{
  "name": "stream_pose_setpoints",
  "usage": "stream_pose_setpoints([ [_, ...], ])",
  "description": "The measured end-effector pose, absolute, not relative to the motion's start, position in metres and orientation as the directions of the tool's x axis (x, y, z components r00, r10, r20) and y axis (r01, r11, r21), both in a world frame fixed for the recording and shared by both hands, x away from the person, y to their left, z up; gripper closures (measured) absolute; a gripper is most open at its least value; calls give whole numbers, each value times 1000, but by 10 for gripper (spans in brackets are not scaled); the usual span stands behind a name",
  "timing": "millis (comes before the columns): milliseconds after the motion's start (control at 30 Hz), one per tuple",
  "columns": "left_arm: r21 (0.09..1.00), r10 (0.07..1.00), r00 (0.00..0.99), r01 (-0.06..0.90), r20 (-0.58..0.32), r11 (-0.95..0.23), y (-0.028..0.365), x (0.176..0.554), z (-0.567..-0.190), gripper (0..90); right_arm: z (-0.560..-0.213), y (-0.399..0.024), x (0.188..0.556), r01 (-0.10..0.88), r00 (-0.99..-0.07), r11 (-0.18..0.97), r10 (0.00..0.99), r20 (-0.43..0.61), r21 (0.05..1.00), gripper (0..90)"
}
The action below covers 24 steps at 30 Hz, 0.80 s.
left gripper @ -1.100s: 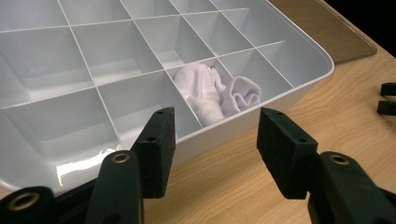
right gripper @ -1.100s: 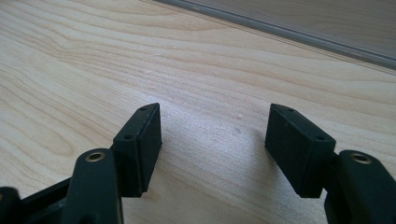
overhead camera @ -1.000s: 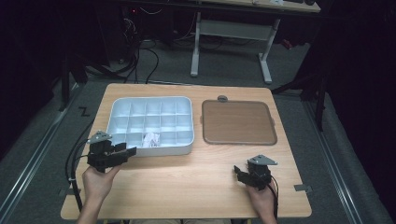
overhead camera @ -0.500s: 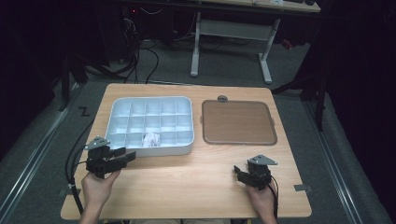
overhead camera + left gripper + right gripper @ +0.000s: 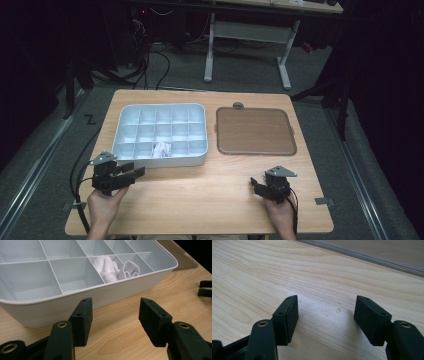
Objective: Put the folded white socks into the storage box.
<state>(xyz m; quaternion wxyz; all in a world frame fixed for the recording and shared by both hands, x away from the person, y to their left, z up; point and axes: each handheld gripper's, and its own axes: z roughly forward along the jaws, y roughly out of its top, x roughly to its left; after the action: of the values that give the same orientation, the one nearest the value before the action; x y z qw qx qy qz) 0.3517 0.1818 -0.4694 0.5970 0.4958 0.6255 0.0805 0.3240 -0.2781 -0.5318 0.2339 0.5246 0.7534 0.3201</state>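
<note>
1. the white cloth lies crumpled in one compartment of the tray's near row, the third from the left end as the high view shows it, and nothing is touching it.
2. the grey tray sits on the left half of the table, its long near wall facing me.
3. my left gripper is low over the wood just in front of that near wall, close to the tray's left corner, pointing across toward the cloth's compartment. its jaws stand well apart with only bare table between them.
4. my right gripper is well away, near the front right of the table, also low over the wood. its jaws are spread wide and hold nothing.
5. a brown lid with a grey rim lies flat to the right of the tray, just beside it and not touching, beyond my right gripper.
</note>
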Motion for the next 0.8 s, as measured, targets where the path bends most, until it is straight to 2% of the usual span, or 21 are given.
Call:
stream_pose_setpoints([
  [800,664,699,180,538,-692,519,183,342,-492,442,-532,-278,324,641,-340,244,940,-17,728,367],
])
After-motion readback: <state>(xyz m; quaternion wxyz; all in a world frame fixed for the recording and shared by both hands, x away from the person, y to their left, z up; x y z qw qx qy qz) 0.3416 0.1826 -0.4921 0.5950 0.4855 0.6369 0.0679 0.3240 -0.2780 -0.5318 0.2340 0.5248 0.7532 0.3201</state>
